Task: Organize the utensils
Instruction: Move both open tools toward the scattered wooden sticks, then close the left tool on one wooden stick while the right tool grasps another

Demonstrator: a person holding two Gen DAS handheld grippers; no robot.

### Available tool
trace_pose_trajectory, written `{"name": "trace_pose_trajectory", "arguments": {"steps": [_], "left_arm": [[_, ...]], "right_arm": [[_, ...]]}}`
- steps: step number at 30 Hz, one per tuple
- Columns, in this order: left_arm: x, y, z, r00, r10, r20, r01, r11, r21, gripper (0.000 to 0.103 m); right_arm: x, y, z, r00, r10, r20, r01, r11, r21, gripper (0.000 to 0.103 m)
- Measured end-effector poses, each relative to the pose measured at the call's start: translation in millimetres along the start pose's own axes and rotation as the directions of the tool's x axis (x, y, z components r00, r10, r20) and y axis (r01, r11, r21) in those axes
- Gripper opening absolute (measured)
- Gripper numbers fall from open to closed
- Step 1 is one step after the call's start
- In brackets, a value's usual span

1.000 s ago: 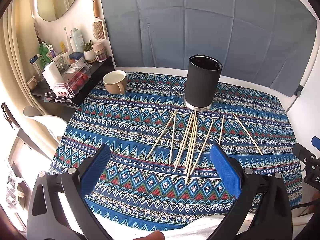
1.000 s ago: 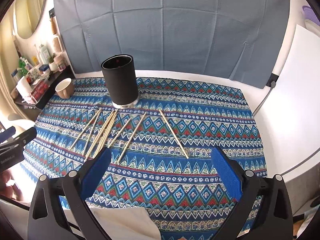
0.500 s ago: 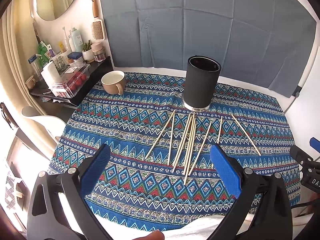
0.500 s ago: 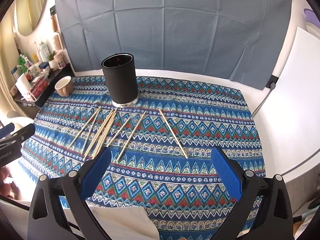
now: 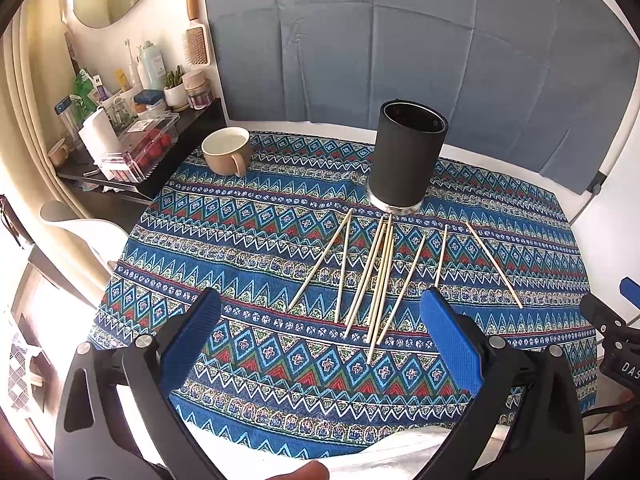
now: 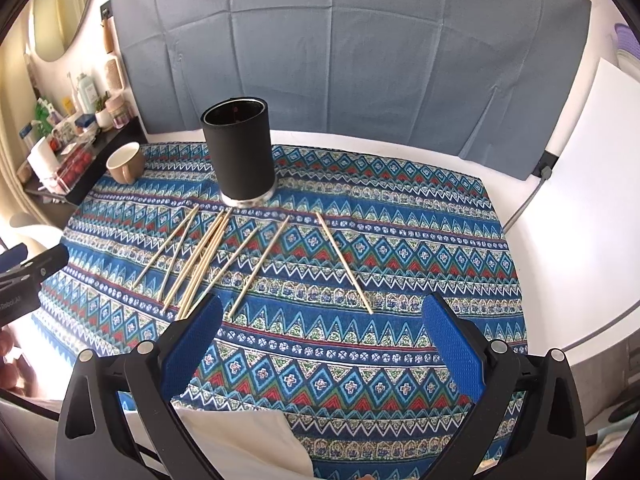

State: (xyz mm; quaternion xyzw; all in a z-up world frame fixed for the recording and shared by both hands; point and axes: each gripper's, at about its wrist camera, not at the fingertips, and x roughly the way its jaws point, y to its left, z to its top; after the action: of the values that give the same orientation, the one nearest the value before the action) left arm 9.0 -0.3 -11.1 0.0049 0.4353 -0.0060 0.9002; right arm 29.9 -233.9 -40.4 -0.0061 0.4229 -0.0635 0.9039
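Several wooden chopsticks [image 5: 380, 276] lie fanned out on a blue patterned cloth [image 5: 260, 248], in front of an upright black cylindrical holder [image 5: 406, 160]. One chopstick [image 6: 344, 262] lies apart at the right. The holder also shows in the right wrist view [image 6: 240, 156]. My left gripper [image 5: 320, 332] is open and empty, above the near ends of the chopsticks. My right gripper [image 6: 320, 336] is open and empty, near the front of the cloth, right of the chopstick bunch [image 6: 204, 256].
A beige mug [image 5: 228, 156] stands at the cloth's back left. A dark side shelf [image 5: 132, 148] with bottles and a clear box is left of the table. A grey-blue fabric backdrop [image 5: 400, 40] hangs behind. A white board [image 6: 592, 184] stands at the right.
Both grippers have shifted slightly back and up, so the table appears a little farther. Both stay open and empty. The chopsticks and holder have not moved.
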Motion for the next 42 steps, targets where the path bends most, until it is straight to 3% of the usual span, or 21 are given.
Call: {"name": "trace_pose_trajectory", "arguments": {"steps": [13,23,32,40,42], "left_arm": [[18.6,-1.3,3.1,0.998,0.008,-0.064,-0.008,1.0,0.008,0.097],[40.9,1.8,13.2,0.991,-0.033,-0.128,0.033,0.999,-0.008,0.097],[75.8,16.4,18.7,0.97,-0.084,-0.228,0.074,0.996,-0.054,0.097],[105.4,23.9,27.5,0.975,0.014,-0.223,0.003,0.997,0.074,0.097],[114.1,28.0,30.8,0.973,0.005,-0.232,0.014,0.997,0.082,0.097]], "right_arm": [[16.5,4.0,3.9,0.999,0.006,-0.052,-0.007,1.0,-0.012,0.095],[33.8,4.3,13.0,0.995,-0.003,-0.097,0.001,1.0,-0.024,0.095],[57.4,-0.9,22.9,0.992,0.025,-0.124,-0.033,0.998,-0.058,0.095],[98.5,-20.9,38.0,0.99,-0.039,-0.139,0.021,0.992,-0.128,0.095],[108.8,-24.0,42.3,0.991,-0.056,-0.124,0.036,0.987,-0.158,0.095]]}}
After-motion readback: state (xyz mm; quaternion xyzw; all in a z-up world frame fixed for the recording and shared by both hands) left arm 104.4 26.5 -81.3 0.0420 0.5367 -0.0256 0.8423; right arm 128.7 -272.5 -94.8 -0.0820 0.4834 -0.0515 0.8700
